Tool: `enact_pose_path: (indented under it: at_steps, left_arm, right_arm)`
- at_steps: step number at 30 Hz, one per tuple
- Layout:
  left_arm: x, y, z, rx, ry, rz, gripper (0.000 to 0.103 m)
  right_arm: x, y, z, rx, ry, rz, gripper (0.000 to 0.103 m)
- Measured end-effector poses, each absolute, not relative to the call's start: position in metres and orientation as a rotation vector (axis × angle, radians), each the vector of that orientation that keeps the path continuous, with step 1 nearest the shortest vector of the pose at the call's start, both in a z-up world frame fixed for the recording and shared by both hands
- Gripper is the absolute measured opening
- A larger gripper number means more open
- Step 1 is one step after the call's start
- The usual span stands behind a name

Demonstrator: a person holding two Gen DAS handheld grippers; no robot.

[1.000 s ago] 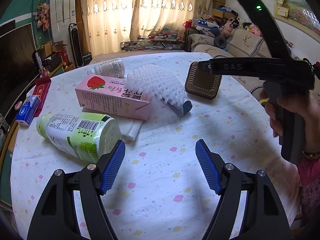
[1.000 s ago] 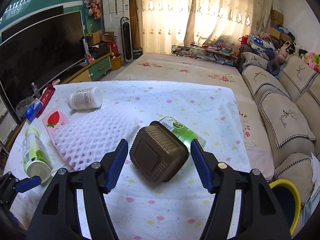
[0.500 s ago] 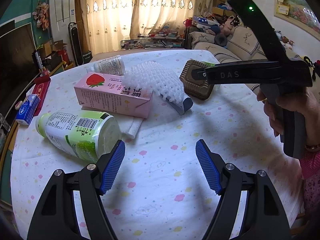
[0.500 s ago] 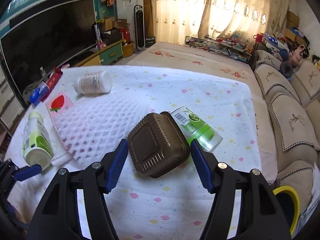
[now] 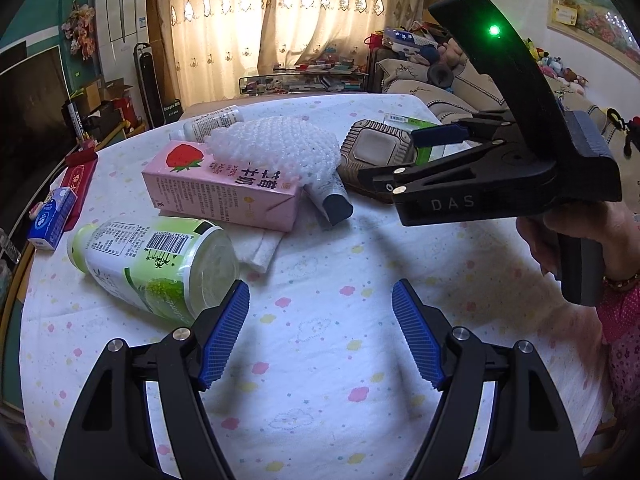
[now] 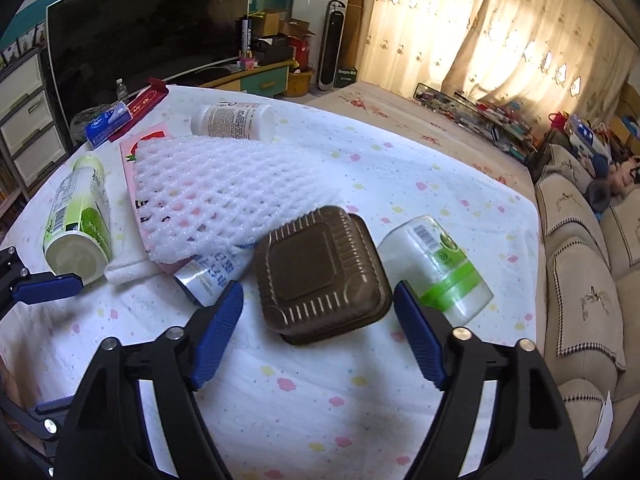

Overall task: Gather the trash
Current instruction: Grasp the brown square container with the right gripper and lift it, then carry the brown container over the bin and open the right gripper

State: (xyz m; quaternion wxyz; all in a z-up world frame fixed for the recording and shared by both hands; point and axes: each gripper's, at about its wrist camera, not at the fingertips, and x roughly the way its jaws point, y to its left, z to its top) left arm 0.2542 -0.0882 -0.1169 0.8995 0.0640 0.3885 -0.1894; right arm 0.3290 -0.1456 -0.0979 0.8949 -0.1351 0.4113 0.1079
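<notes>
Right wrist view, brown tray (image 6: 324,272) lying upside-down between spread jaws, left gripper (image 5: 320,332) jaws apart.

My grippers (image 5: 320,332) (image 6: 318,330) are black with ribbed blue pads (image 5: 224,336), silver screws, "DAS" lettering, a green light; pink floral sleeve (image 5: 624,344).

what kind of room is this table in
Most likely a home living room: a big dark television on a low cabinet, a sofa with embroidered covers, and sunlit curtains behind a table littered with packaging.
</notes>
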Motion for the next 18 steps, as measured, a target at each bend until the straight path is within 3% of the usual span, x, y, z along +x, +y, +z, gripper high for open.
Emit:
enact_pose_path:
  at_steps: [6,8,18]
  left_arm:
    - [0.254,-0.093,-0.121,0.137,0.810,-0.394,0.073]
    - [0.254,-0.096,-0.122,0.140,0.812,-0.396,0.073]
    - [0.253,-0.101,-0.126,0.147,0.816,-0.400,0.074]
  right_arm:
    - [0.335,-0.142,-0.109,-0.324,0.869,0.238,0.075]
    - [0.336,-0.141,-0.116,-0.330,0.905,0.244,0.061]
    - [0.305,-0.175,-0.103,-0.069,0.922,0.282,0.058]
